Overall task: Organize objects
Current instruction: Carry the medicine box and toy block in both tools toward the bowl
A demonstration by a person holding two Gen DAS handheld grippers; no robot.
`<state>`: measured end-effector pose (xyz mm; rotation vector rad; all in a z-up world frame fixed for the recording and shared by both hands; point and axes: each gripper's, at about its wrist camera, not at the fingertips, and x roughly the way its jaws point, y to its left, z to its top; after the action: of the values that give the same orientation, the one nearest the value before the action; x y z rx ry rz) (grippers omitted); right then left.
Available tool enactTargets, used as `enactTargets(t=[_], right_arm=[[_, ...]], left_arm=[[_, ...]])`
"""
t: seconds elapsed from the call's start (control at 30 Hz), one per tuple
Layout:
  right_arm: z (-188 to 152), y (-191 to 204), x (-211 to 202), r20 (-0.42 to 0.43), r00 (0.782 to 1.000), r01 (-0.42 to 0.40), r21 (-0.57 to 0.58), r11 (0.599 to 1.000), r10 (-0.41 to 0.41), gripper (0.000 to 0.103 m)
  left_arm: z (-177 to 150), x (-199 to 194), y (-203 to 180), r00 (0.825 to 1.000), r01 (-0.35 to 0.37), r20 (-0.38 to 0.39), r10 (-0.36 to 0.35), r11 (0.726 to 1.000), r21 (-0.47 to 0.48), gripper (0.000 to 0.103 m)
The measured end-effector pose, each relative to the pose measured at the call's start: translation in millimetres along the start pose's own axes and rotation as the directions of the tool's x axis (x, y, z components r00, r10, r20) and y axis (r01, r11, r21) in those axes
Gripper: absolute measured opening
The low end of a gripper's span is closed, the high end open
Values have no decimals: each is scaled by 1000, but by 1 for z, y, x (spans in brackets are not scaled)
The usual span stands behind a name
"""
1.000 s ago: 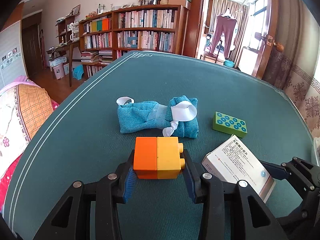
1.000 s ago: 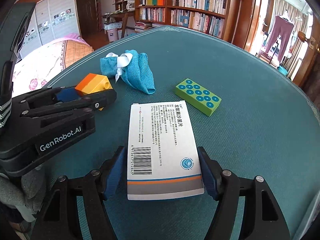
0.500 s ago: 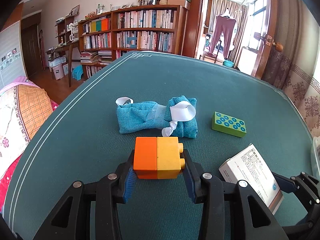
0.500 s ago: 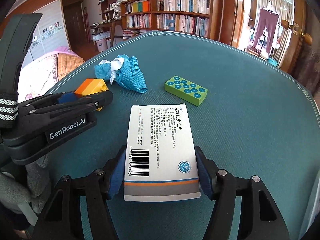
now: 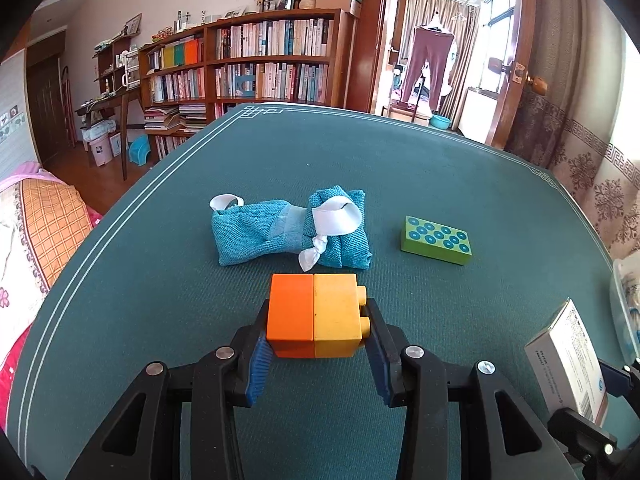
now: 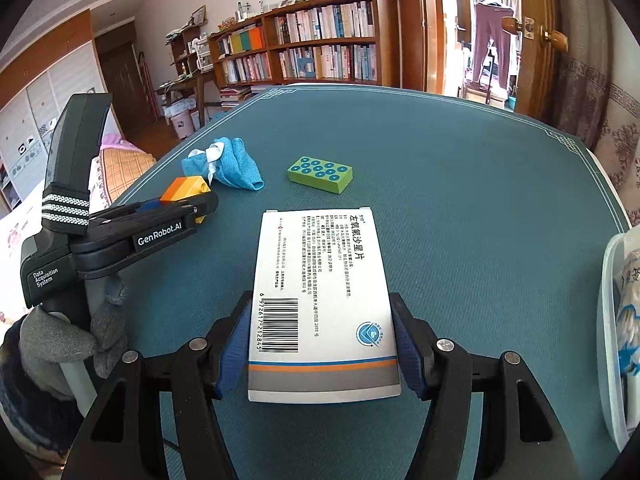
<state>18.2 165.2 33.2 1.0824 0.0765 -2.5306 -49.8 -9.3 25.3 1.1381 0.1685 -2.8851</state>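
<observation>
My left gripper [image 5: 316, 310] is shut on an orange and yellow toy block [image 5: 314, 320], held just above the green table [image 5: 440, 160]. The right wrist view shows the same block [image 6: 186, 188] in the left gripper [image 6: 200, 206], far to the left. My right gripper [image 6: 320, 302] is shut on a white medicine box [image 6: 320, 264], its blue pads pressing on the two long sides. The box [image 5: 568, 356] appears tilted at the lower right of the left wrist view. A green block with blue dots [image 5: 436, 240] and a blue cloth bundle tied with white ribbon [image 5: 288, 232] lie further back.
A clear plastic container [image 6: 612, 320] with a white packet inside stands at the table's right edge. A gloved hand [image 6: 52, 336] holds the left gripper's handle. Beyond the table are a bed on the left, bookshelves and a doorway.
The right gripper has carried the medicine box to the right and slightly up, rolling as it went. The plastic container has come into its view. The left gripper and its block stayed put.
</observation>
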Motion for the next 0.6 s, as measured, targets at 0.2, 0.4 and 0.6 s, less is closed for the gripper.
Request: enactTargets(t=[0.2,0.4,0.6], right_arm=[[-10,-14,-20,22,1000,18,33,999,-19,65],[-17,-34,-42,47,998,27,76,997,-31,65],[-26,-63,-66,82,995,48,144,988,-61,65]], left_arm=[[-2,-4,-6,996,77,-33,-77,997,-5,44],[-7,-19,-24,992,120,-32,-119,992,34,44],[-12,-30,-53,987,162,-36,-159,982,100,44]])
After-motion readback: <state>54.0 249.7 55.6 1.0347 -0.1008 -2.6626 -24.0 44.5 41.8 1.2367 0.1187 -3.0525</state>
